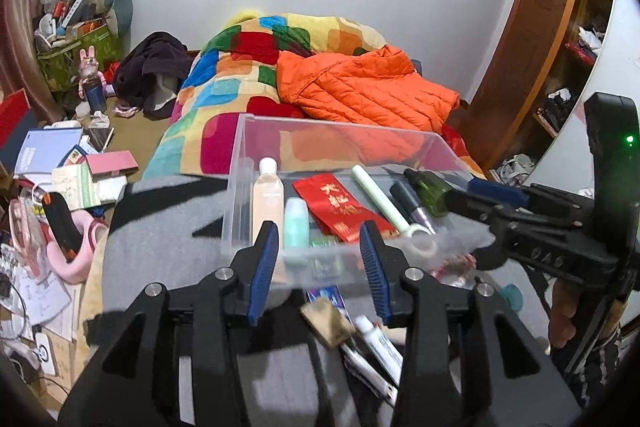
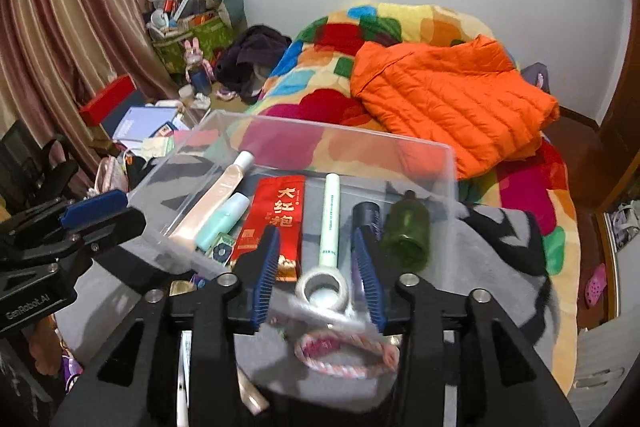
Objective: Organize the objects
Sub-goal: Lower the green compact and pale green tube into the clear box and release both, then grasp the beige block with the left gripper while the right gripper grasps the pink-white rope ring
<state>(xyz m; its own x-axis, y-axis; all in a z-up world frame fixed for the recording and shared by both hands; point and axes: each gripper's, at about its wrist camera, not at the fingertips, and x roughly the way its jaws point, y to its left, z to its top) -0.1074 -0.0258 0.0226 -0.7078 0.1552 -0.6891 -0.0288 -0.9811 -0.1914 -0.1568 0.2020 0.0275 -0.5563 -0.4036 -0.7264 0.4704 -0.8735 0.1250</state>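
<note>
Jaws of both grippers gape beside bin [image 2: 450,179] rim.

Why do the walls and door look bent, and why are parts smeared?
Both views: fisheye lenses curve straight edges and darken the corners. Left wrist view: the clear box's near rim and the tubes under the left hand-held gripper are blurred. Right wrist view: the tape roll and striped rope ring smear.
</note>
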